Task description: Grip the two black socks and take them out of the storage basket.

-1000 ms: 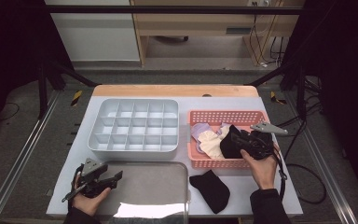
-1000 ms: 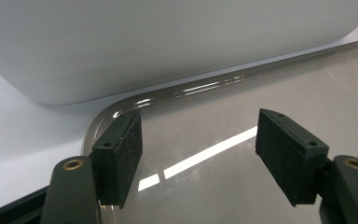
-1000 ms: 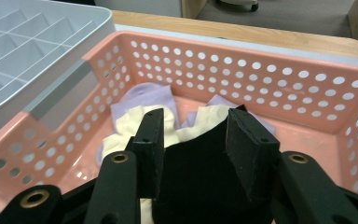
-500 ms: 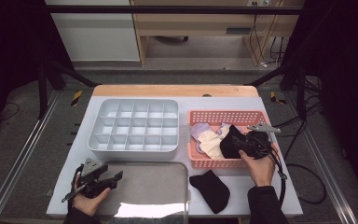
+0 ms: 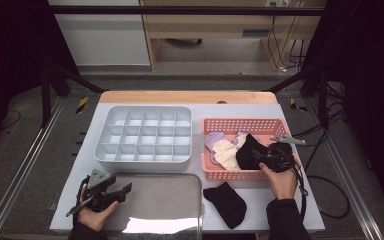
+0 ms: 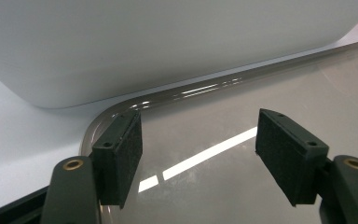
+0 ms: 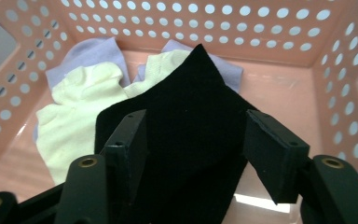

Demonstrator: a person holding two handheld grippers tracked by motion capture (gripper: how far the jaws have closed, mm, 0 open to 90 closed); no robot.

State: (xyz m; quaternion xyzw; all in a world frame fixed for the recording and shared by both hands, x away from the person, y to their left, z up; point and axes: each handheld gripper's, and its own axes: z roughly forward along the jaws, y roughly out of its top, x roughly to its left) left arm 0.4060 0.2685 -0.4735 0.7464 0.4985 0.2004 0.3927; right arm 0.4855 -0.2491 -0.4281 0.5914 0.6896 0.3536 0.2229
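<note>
Black sock (image 7: 186,135), tip toward basket's far wall (image 7: 242,28)

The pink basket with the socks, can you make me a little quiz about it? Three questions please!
1. True or false: the right tongs are open, with the black sock between them.
2. Which sock lies outside the pink basket, on the table? A. yellow B. black C. purple
3. Fill in: the left tongs hover open over the shiny metal ____.

Key: 1 true; 2 B, the second black sock; 3 tray.
</note>
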